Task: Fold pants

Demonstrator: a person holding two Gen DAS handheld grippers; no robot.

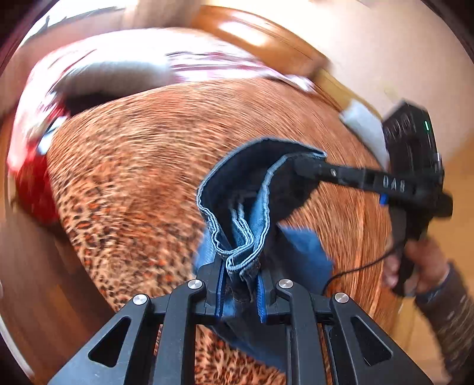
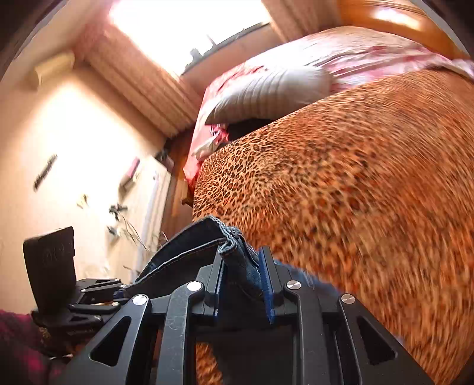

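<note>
The blue denim pants hang in the air above a bed with a leopard-print blanket. My left gripper is shut on a bunched hem of the denim. My right gripper is shut on another edge of the same pants. In the left wrist view the right gripper comes in from the right and pinches the fabric's far edge. In the right wrist view the left gripper shows at lower left, holding the stretched denim. Most of the pants hang below, out of sight.
The leopard-print blanket covers the bed. A grey pillow and pink-red bedding lie at its head, by a wooden headboard. A bright window and a pale wall are at left. Both views are motion-blurred.
</note>
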